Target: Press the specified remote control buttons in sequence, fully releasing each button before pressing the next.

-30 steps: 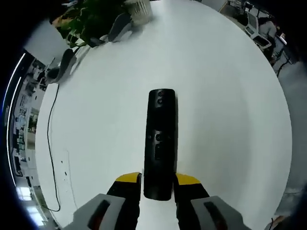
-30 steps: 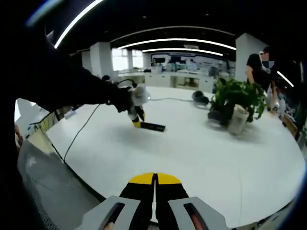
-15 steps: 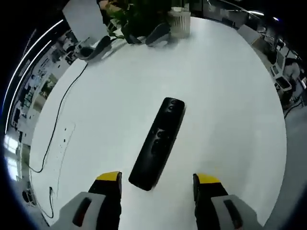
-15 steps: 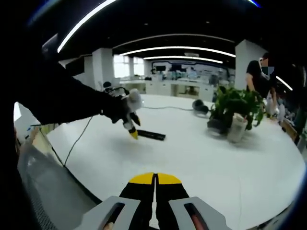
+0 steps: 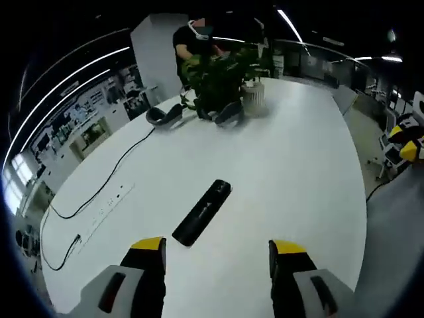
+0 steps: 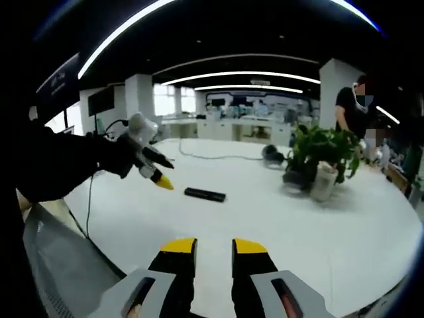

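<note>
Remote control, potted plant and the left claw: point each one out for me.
remote control (image 5: 201,211), left gripper view, middle of its black body.
potted plant (image 6: 324,181), right gripper view, on its white pot.
left claw (image 6: 161,178), right gripper view, at its yellow tips.

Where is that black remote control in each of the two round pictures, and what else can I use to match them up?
Left gripper view: the remote control lies flat on the white table, just below centre, ahead of the open jaws.
Right gripper view: the remote control is a small dark bar left of centre, farther off on the table.
Shared landmark: the potted plant, at the top in the left view, right of centre in the right view.
</note>
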### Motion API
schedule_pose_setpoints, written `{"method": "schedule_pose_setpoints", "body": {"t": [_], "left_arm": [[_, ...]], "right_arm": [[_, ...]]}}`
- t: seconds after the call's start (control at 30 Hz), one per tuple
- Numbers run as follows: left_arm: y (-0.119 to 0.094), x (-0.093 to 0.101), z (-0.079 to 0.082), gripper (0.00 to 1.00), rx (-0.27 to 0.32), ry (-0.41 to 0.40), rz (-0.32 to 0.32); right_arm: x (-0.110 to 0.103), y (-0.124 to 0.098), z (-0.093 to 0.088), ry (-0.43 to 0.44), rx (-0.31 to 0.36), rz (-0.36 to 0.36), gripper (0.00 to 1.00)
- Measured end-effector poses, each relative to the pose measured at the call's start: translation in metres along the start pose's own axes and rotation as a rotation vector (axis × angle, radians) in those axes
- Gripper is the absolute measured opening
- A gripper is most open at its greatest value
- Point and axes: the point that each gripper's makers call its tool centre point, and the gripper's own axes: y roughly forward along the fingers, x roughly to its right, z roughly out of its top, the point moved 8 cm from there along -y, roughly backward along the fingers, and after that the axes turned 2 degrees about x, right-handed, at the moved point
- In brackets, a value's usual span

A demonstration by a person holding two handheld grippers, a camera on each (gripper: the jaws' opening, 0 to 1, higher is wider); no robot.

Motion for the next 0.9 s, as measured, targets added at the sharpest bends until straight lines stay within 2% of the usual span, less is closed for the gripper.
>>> {"method": "schedule_pose_setpoints", "body": {"t": [0.07,0.13,0.17,0.27,0.4,0.5,0.6,0.67,0.83,0.9], "left_arm": [[-0.01,0.007,-0.001,0.66,0.01,-0.017,0.014],[-0.017,0.017,0.0,0.65,0.061,-0.042,0.026],[-0.02,0.02,-0.001,0.66,0.067,-0.052,0.026],[-0.03,0.03,-0.002,0.66,0.085,-0.072,0.038],[-0.048,0.04,-0.002,0.66,0.134,-0.102,0.083],[-0.068,0.051,-0.001,0.67,0.182,-0.129,0.11],[-0.09,0.063,-0.005,0.7,0.215,-0.15,0.141],[-0.106,0.072,-0.012,0.72,0.239,-0.179,0.152],[-0.139,0.091,-0.03,0.8,0.245,-0.25,0.205],[-0.154,0.101,-0.038,0.83,0.296,-0.291,0.24]], "right_arm": [[0.001,0.0,0.0,0.013,0.007,-0.006,0.34],[0.001,0.0,0.002,0.008,0.024,-0.012,0.42],[0.0,0.001,0.002,-0.001,0.029,-0.018,0.49],[0.001,0.003,0.001,-0.024,0.017,-0.042,0.64],[0.003,0.006,-0.004,-0.006,-0.004,-0.054,0.85],[0.004,0.006,-0.003,0.003,0.001,-0.06,0.91],[0.005,0.005,-0.002,0.006,0.008,-0.07,0.93],[0.005,0.005,-0.002,0.021,0.013,-0.07,0.94],[0.007,0.003,0.0,0.02,0.043,-0.095,0.99],[0.008,0.003,0.0,0.023,0.043,-0.104,0.99]]}}
